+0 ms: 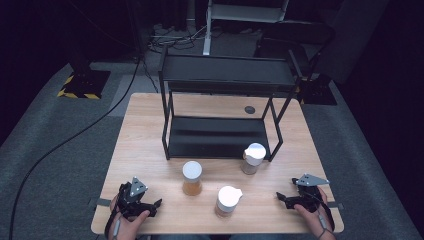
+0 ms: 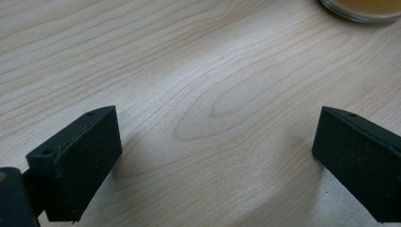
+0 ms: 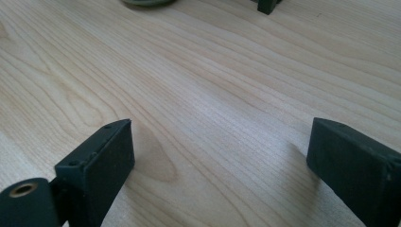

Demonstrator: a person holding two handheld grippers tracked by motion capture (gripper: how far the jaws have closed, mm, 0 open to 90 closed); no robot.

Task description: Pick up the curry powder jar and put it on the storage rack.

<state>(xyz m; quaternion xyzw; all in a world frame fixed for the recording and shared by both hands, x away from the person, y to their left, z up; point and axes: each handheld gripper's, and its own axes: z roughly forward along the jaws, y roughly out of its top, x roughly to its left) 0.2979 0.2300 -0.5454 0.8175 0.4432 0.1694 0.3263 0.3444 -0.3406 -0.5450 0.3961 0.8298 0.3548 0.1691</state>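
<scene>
L gripper rests at near-left corner of the wooden table, jaws spread wide, nothing between them but bare wood. R gripper at near-right edge, jaws likewise released & empty. Three white-lidded jars w/ brownish contents stand between them: left jar near centre, near jar closest to front edge, right jar just in front of the black two-tier rack, which sits at the far half. Both grippers well apart from the jars.

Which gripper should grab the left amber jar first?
Left, probably. The left gripper, open, sits nearer the white-lidded amber jar; the right gripper, also open, lies across the wooden table.
</scene>
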